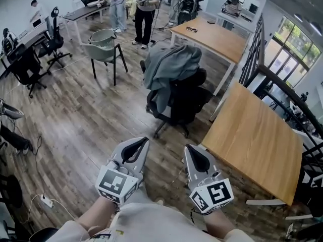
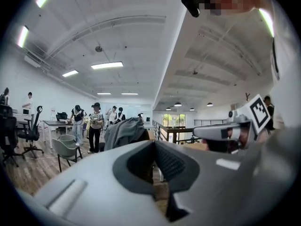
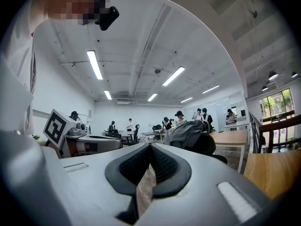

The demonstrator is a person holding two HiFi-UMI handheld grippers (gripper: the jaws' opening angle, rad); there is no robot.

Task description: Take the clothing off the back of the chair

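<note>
Room evenly bright: ceiling strip lights (image 2: 107, 65) burn out to white, and daylight enters through the windows (image 1: 297, 52) on the right. Shadows on the wood floor (image 1: 75, 115) are soft and faint. Both gripper views bend strongly, with black corners and a soft near foreground; the head view bows at its edges, without evident motion blur.

Head view looks steeply down from above; both gripper views look level, sharing the chair (image 1: 182, 105) ahead.
</note>
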